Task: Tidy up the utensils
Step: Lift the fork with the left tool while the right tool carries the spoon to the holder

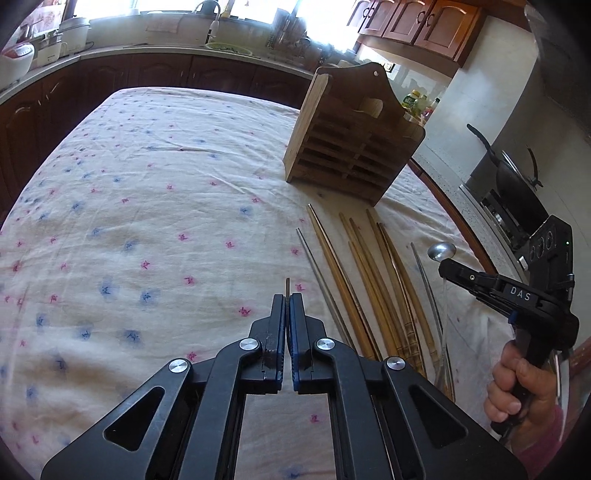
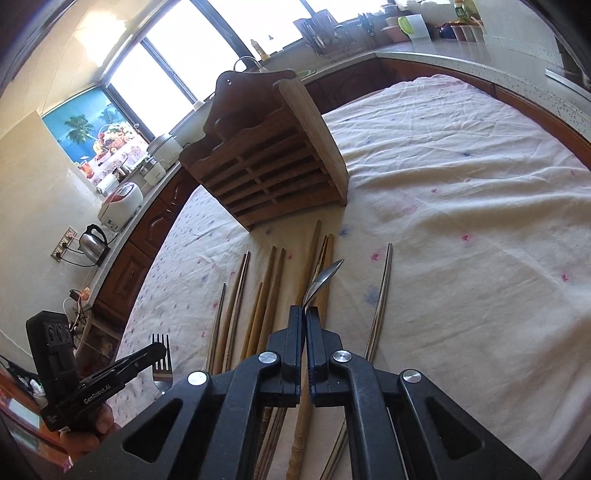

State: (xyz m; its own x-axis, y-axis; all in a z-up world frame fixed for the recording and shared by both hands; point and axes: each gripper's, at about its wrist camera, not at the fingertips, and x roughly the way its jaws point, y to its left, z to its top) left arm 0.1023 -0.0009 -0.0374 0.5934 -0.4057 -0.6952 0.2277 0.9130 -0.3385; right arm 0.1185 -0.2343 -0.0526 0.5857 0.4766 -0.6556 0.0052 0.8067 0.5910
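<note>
A wooden slotted utensil holder [image 1: 351, 147] stands on the flowered tablecloth [image 1: 147, 206]; it also shows in the right wrist view [image 2: 269, 166]. Several wooden and metal chopsticks [image 1: 369, 280] lie in front of it, also seen in the right wrist view [image 2: 266, 295]. My left gripper [image 1: 287, 299] is shut on a thin stick whose tip [image 1: 287, 285] pokes out. In the right wrist view the left gripper [image 2: 147, 352] hides the fork's handle [image 2: 162, 358]. My right gripper [image 2: 306, 312] is shut on a metal spoon [image 2: 325, 277], held above the chopsticks; its bowl also shows in the left wrist view [image 1: 441, 251].
Kitchen counters with dark cabinets [image 1: 110, 77] surround the table. A rice cooker [image 2: 120, 201] and kettle [image 2: 92, 240] stand on the counter at left. A wok [image 1: 517, 184] sits on the stove at right. A dish rack [image 2: 325, 33] stands by the window.
</note>
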